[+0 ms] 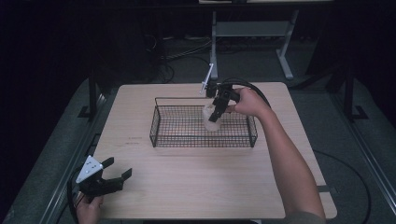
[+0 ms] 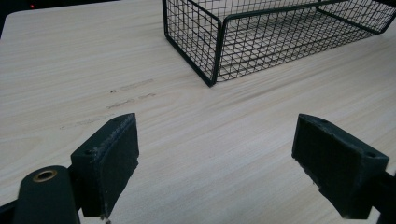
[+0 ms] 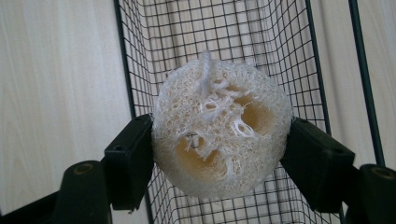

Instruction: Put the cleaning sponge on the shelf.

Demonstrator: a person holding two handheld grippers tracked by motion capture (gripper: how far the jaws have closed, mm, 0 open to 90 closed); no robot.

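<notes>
Right gripper view is showing my right tongs (image 3: 219, 154) clamping a pale loofah sponge (image 3: 219, 135) from both sides — over the black wire basket (image 3: 280, 56). At seven o'clock on the counter (image 1: 187, 186), my left tongs (image 1: 114, 173) are hovering with jaws apart — gripping nothing.

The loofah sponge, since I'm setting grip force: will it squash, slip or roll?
The loofah sponge looks fibrous and full of holes, so probably light and springy. Its rough surface should resist slipping between the right gripper pads. Its round shape might roll in the wire basket.
</notes>
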